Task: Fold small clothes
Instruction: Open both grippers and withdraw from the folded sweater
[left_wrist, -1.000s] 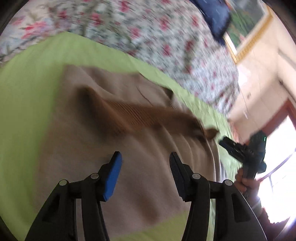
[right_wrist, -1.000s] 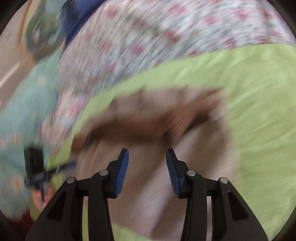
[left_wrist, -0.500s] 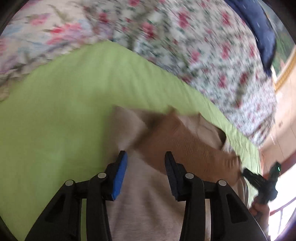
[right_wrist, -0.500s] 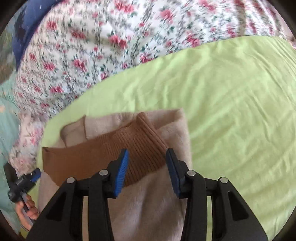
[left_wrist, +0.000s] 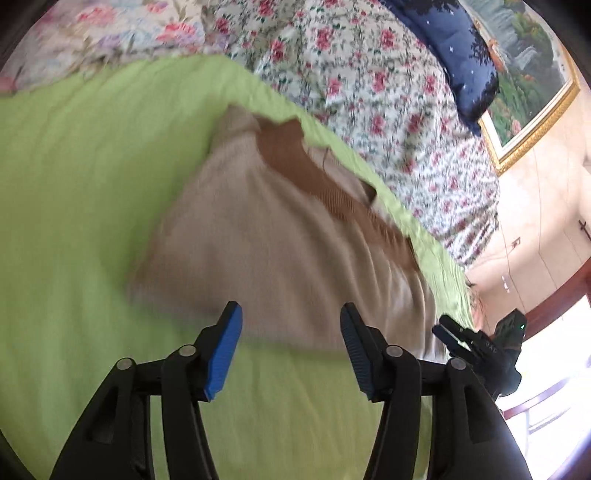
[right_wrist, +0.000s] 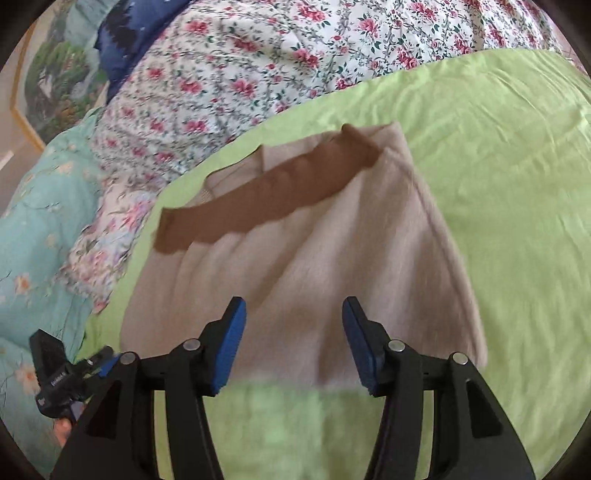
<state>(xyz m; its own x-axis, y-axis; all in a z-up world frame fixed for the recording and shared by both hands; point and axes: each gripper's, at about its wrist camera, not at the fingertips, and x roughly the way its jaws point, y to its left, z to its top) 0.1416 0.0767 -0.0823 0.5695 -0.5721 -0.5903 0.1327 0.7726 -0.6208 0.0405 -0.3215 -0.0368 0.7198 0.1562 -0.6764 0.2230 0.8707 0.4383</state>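
Observation:
A beige knit garment (left_wrist: 280, 236) (right_wrist: 332, 251) lies spread flat on the green sheet (left_wrist: 74, 184) (right_wrist: 498, 147). Its brown ribbed band (left_wrist: 306, 173) (right_wrist: 266, 199) runs along the far edge. My left gripper (left_wrist: 291, 328) hangs over the garment's near hem, jaws opening, nothing between them. My right gripper (right_wrist: 291, 325) is also above the near hem, jaws opening and empty. Each gripper appears in the other's view: the right gripper (left_wrist: 476, 343) at the right edge, the left gripper (right_wrist: 70, 376) at the lower left with a hand under it.
A floral quilt (left_wrist: 369, 74) (right_wrist: 258, 66) lies bunched beyond the green sheet. A dark blue pillow (left_wrist: 458, 55) and a framed painting (left_wrist: 524, 85) are behind it. Teal floral bedding (right_wrist: 40, 221) lies to the left in the right wrist view.
Both grippers have drawn back from the brown band to the garment's near hem, and their jaws stand wider. The garment now lies flat with the band at the far edge.

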